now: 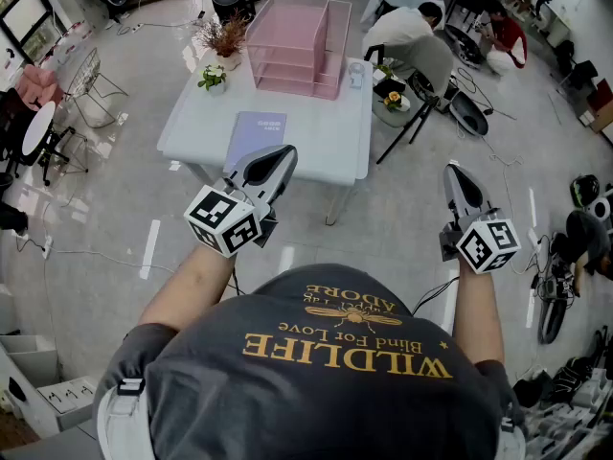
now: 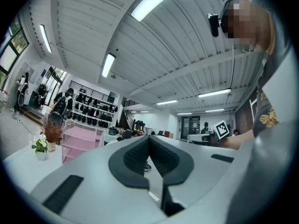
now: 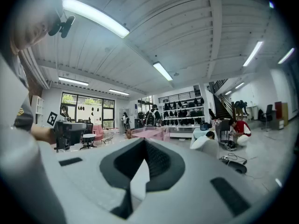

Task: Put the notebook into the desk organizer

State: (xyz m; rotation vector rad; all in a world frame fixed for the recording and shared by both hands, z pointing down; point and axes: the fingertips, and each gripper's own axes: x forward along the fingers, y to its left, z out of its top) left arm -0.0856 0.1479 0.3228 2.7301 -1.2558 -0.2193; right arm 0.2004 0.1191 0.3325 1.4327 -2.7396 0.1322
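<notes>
Purple notebook flat on white table; left gripper and right gripper fingers closed, empty

Left gripper is held level, jaws closed together, nothing gripped. Pink desk organizer is seen at left on white table. Small potted plant and dried flowers are noted just left of it.

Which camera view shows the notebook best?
The head view: the notebook lies flat on the white table, in front of the pink desk organizer. Neither gripper view shows the notebook; both catch only the organizer, far off.
</notes>
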